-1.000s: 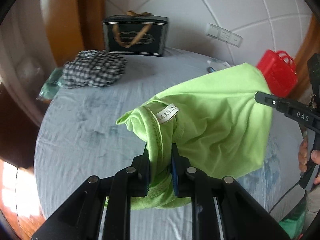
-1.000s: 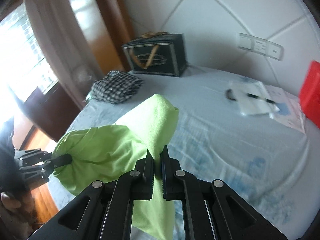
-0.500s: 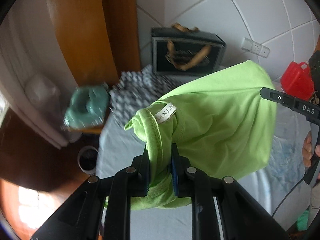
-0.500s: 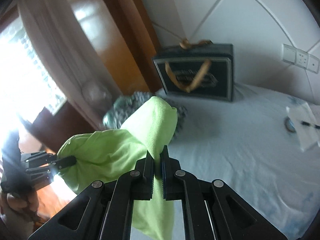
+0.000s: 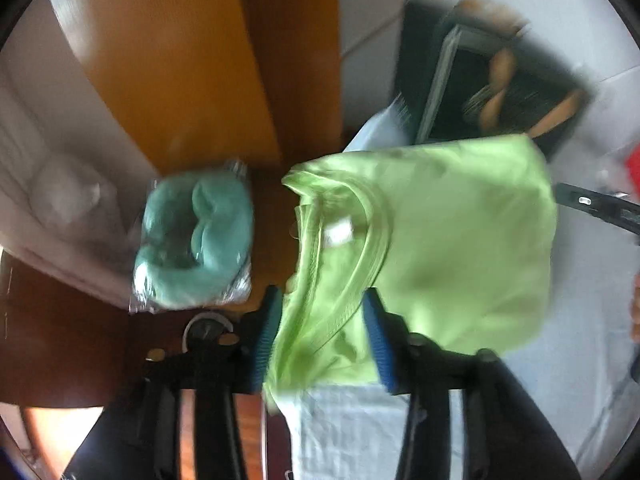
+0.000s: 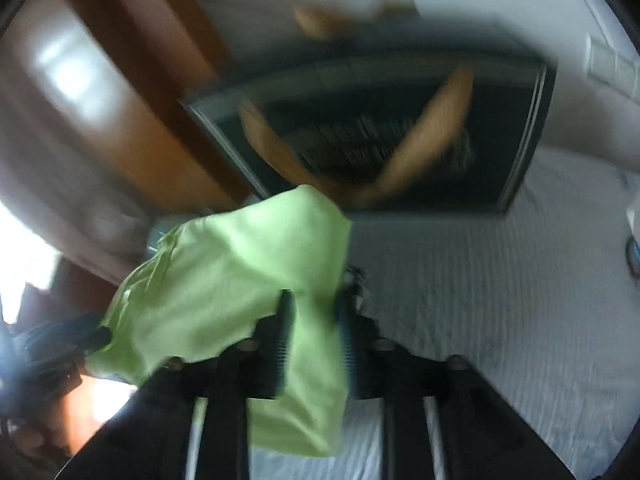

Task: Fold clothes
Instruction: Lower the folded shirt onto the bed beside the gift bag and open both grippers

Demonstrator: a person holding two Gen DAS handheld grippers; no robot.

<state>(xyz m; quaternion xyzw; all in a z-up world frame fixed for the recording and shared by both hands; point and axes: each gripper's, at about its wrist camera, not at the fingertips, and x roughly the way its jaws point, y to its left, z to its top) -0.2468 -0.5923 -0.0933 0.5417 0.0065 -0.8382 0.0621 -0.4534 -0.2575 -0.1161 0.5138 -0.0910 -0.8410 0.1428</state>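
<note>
Left tongs [image 5: 324, 336]: the jaws are opening. The blue pads stand visibly apart, with the collar end of the lime-green shirt [image 5: 440, 248] lying loosely in the gap; no pad presses on the cloth. Half a second ago and one second ago these pads were clamped tight on the same collar fold.

Right tongs [image 6: 314, 340]: the jaws are opening as well. A strip of the lime-green shirt [image 6: 240, 280] hangs between the separated pads, and the cloth is not pinched. In both earlier frames the pads were closed on it.

The shirt sags between the two tongs over the edge of the worktop [image 6: 480, 300], which carries a pale grey-blue cloth. Its white neck label faces the left wrist camera. The right tongs [image 5: 600, 208] show at the right margin of the left view, just beside the shirt's far edge; the left tongs [image 6: 84, 340] show at the lower left of the right view.

Both views have swung since the earlier frames. The dark gift bag [image 6: 380, 132] with tan ribbon handles now looms large directly behind the shirt. A teal bundle in clear wrap [image 5: 196, 236] sits left of the shirt, beside the wooden frame [image 5: 180, 60]. Both frames are motion-blurred.
</note>
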